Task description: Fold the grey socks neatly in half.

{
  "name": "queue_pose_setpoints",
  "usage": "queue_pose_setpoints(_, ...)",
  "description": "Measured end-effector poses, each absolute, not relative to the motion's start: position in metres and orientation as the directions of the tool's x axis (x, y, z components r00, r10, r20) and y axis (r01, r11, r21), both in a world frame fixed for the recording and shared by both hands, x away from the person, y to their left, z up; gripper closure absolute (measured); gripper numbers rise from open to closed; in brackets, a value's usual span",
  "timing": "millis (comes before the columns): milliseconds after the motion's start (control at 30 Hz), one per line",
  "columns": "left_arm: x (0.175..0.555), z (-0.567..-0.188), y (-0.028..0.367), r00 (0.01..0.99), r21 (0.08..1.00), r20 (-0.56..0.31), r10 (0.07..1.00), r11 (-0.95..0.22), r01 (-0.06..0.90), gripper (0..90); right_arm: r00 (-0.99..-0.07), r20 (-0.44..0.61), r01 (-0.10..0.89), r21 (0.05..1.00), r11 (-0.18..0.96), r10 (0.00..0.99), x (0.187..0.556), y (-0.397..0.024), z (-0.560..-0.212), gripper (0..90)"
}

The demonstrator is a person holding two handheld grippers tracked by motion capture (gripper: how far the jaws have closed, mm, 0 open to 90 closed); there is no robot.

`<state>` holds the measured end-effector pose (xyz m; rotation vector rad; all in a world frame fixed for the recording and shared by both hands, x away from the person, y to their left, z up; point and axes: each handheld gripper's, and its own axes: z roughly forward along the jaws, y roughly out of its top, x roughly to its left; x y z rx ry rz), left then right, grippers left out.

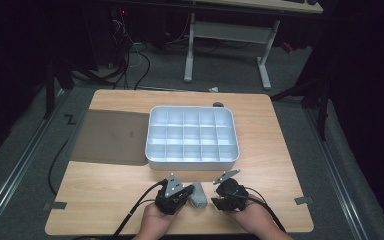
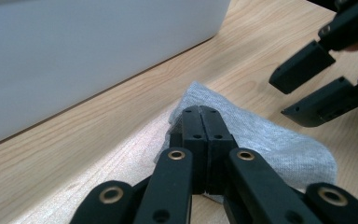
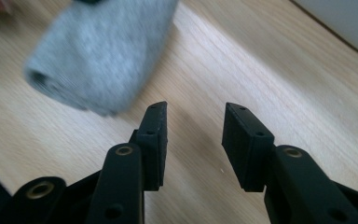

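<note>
A white tray (image 1: 192, 162) split into small compartments sits mid-table with every compartment bare. Just in front of it lies a grey cloth (image 1: 198, 195), soft and rolled into a short bundle. The left gripper (image 1: 187, 190) has its jaws pressed together on the cloth's edge. The right gripper (image 1: 216, 197) stands beside it, jaws apart, holding nothing.

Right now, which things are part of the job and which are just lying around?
Part of the job:
- rolled grey sock, pinched in the left gripper
- right gripper, jaws apart, beside the sock
- white plastic divided tray, probably where it goes

Just lying around:
- dark translucent flat lid
- small dark round object behind the tray
- wooden table
</note>
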<state>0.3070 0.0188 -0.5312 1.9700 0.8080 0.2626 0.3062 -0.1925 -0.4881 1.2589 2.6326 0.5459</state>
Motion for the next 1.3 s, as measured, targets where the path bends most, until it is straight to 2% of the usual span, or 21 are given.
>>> queue_pose_setpoints(300,0.307,-0.531,0.019,0.763,0.840,-0.143,0.631,-0.330,0.430,90.0,-0.646,0.047,0.719,0.374,0.587,0.762,0.321,-0.161,-0.465,48.8)
queue_pose_setpoints(467,0.307,-0.531,0.020,0.764,0.839,-0.150,0.627,-0.328,0.434,90.0,-0.653,0.077,0.730,0.328,0.600,0.753,0.324,-0.149,-0.473,42.3)
queue_pose_setpoints(567,0.307,-0.531,0.020,0.764,0.836,-0.157,0.626,-0.327,0.440,90.0,-0.627,0.123,0.762,0.303,0.573,0.769,0.328,-0.148,-0.479,38.0)
queue_pose_setpoints(667,0.307,-0.531,0.021,0.764,0.834,-0.163,0.625,-0.326,0.445,90.0,-0.606,0.176,0.786,0.280,0.551,0.775,0.332,-0.148,-0.485,37.4)
queue_pose_setpoints(767,0.307,-0.531,0.022,0.763,0.833,-0.166,0.625,-0.325,0.447,90.0,-0.584,0.242,0.808,0.264,0.526,0.775,0.334,-0.146,-0.491,40.8)
queue_pose_setpoints(867,0.307,-0.531,0.024,0.760,0.831,-0.168,0.627,-0.325,0.452,90.0,-0.584,0.250,0.809,0.259,0.527,0.773,0.335,-0.144,-0.494,43.8)
queue_pose_setpoints(933,0.308,-0.530,0.025,0.757,0.832,-0.173,0.630,-0.318,0.455,89.7,-0.581,0.270,0.812,0.254,0.526,0.768,0.336,-0.143,-0.493,53.4)
queue_pose_setpoints(1033,0.308,-0.527,0.030,0.751,0.839,-0.189,0.633,-0.293,0.458,85.5,-0.593,0.258,0.803,0.265,0.534,0.763,0.335,-0.144,-0.490,62.3)
queue_pose_setpoints(1200,0.308,-0.515,0.039,0.740,0.856,-0.195,0.644,-0.256,0.449,75.7,-0.626,0.209,0.775,0.280,0.567,0.752,0.335,-0.146,-0.487,65.8)
queue_pose_setpoints(1300,0.304,-0.502,0.051,0.734,0.877,-0.156,0.661,-0.249,0.410,72.9,-0.622,0.192,0.777,0.273,0.567,0.759,0.333,-0.147,-0.485,66.6)
